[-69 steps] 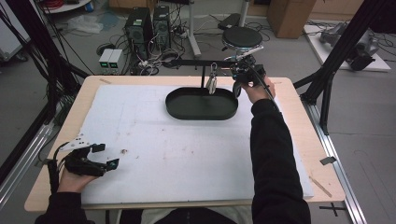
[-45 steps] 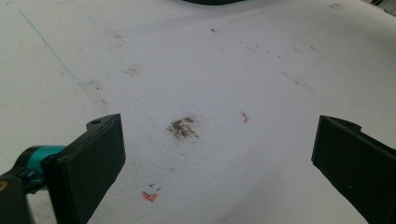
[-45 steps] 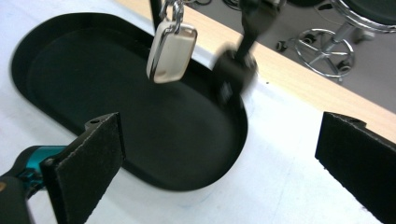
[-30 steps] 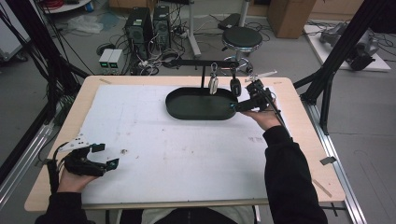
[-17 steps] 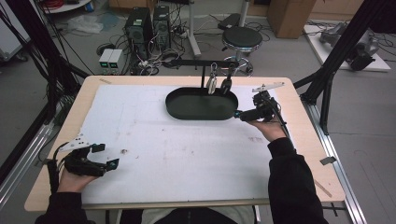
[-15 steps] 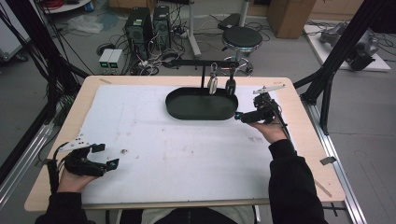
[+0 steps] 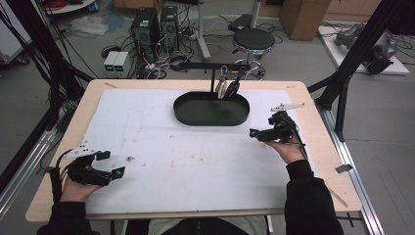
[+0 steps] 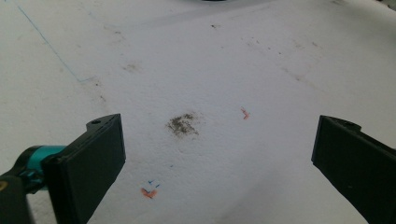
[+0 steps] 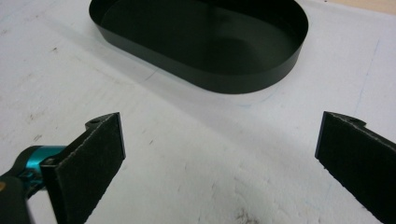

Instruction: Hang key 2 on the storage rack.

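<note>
- Left gripper (image 7: 113, 172) rests at the table's near left corner, jaws wide apart over bare, stained white mat (image 8: 196, 84), holding nothing; it looks idle.
- Right gripper (image 7: 253, 132) sits near the right edge, jaws likewise spread and empty.
- Black oval tray (image 9: 261, 70) lies just beyond it, at about twelve o'clock in the right gripper view and ten o'clock in the high view, apart from the jaws.
- Two utensils (image 7: 226, 88) hang from the rack (image 7: 205, 65) above the tray's far rim.
- Judgement: with the tray empty and both utensils hung, the hanging seems done; little remains.
</note>
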Tool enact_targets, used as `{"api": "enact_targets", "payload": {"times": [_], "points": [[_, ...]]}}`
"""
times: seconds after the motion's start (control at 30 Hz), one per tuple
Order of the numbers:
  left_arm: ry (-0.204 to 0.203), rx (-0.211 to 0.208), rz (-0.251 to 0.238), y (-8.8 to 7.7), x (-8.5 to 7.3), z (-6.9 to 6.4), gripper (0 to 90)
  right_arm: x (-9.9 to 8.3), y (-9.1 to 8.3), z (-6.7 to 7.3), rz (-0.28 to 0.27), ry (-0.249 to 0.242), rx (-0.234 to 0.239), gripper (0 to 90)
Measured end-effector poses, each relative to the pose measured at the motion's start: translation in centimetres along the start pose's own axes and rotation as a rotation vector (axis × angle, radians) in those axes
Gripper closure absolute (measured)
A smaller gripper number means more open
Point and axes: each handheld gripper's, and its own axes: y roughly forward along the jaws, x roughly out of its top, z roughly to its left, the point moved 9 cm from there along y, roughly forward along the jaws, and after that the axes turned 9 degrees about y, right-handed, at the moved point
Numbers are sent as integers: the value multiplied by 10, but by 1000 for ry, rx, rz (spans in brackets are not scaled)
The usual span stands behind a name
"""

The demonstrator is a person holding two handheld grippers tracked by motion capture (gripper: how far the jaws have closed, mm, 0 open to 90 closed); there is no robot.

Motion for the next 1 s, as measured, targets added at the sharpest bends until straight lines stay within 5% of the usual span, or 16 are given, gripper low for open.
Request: {"api": "enact_targets", "payload": {"times": [0.47,0.73,1.0], "points": [[0,3,7,0,-1,-1,32,-31,-14,7,-13,-42,40,8],[-1,5,10,0,-1,-1,32,-55,-24,1,-17,-27,55,8],[6,0,16,0,-2,-2,32,-79,-38,3,-5,-71,81,8]]}}
